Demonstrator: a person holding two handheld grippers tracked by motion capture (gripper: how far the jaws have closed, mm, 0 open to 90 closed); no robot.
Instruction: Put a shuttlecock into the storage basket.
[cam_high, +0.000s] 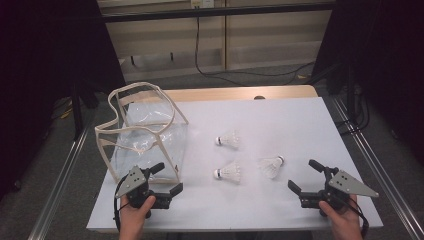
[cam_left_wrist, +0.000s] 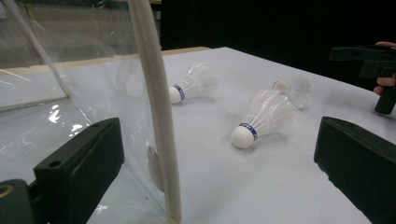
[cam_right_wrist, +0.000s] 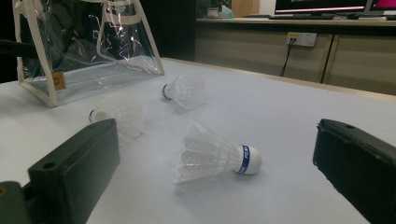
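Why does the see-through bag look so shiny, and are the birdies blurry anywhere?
In the high view and the left gripper view, the clear plastic bag with cream trim throws white glare streaks from overhead light. In the right gripper view the nearest white feather shuttlecock with a blue band is sharp, while the two farther shuttlecocks look soft and hazy.
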